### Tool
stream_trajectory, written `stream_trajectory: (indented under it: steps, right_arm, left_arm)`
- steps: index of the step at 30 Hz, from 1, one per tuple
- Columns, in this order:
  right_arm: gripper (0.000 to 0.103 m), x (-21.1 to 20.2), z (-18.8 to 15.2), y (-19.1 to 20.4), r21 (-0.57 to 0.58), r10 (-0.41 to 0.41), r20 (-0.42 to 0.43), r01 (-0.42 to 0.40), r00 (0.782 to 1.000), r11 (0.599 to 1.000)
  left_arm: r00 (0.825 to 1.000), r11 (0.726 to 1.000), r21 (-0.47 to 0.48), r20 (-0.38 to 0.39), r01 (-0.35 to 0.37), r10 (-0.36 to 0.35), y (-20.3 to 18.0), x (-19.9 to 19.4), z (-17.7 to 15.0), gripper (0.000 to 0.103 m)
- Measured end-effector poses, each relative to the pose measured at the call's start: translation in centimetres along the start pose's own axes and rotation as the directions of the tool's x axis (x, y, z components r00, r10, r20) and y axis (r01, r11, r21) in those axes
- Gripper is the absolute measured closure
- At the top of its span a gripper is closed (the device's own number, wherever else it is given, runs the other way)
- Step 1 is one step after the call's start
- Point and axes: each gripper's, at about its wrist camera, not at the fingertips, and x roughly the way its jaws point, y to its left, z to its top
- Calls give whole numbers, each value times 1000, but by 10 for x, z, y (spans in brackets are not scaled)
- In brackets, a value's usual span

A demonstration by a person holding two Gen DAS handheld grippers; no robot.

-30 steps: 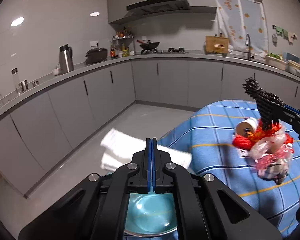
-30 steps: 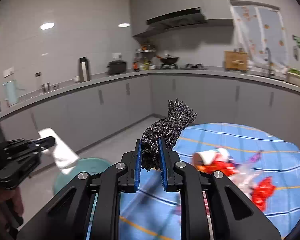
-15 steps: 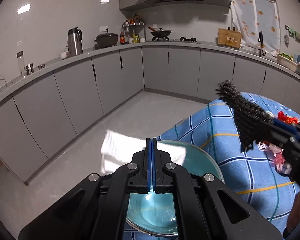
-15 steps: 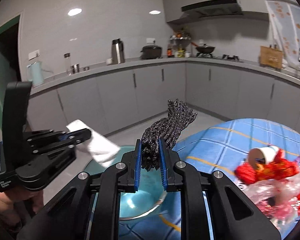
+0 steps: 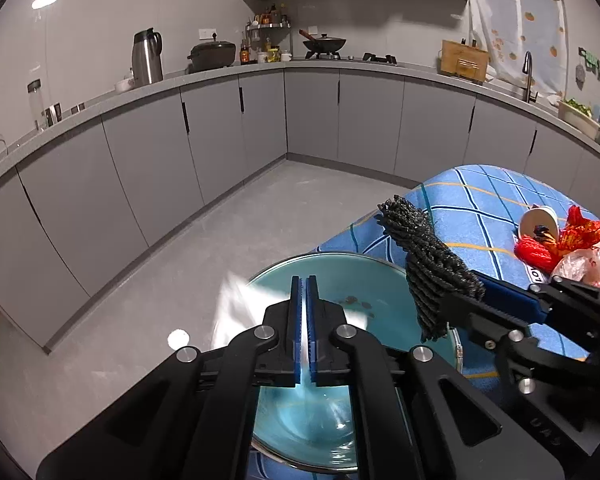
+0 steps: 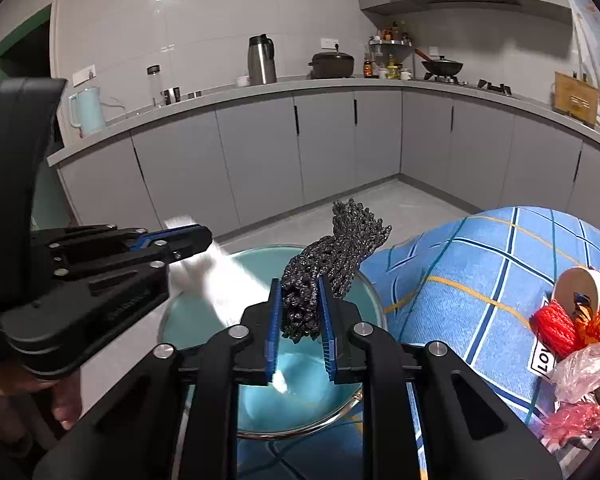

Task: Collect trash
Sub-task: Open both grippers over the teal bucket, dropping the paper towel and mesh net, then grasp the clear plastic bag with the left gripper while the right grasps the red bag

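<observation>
My left gripper is shut on a white paper towel and holds it over a teal bowl. The towel hangs blurred from the left gripper in the right wrist view. My right gripper is shut on a black mesh bundle above the same bowl; it shows in the left wrist view. A pile of red and clear wrappers with a paper cup lies on the blue checked tablecloth.
The bowl sits at the table's left edge, above the grey floor. Grey kitchen cabinets and a counter with a kettle, pots and a stove run along the walls.
Both grippers have moved left over the teal bowl. The towel now hangs lower over the bowl, and the mesh bundle has come away from the trash pile to the bowl.
</observation>
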Motion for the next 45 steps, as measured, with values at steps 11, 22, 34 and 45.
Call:
stream_trajectory:
  steps: [11, 22, 34, 45]
  right_arm:
    - [52, -14, -2, -17, 45, -11, 13, 10, 1000, 999]
    - [43, -54, -10, -43, 97, -147, 47, 142, 988, 985]
    - [39, -99, -25, -70, 155, -246, 84, 231, 966, 961]
    - [36, -140, -42, -103, 220, -346, 109, 317, 932, 923]
  left_arm:
    - [999, 999, -35, 24, -38, 39, 11, -7, 3, 46]
    - [998, 1000, -12, 54, -15, 16, -11, -27, 1, 25]
    - [996, 997, 63, 77, 37, -42, -63, -44, 4, 19]
    - [992, 986, 138, 71, 94, -104, -113, -45, 0, 17]
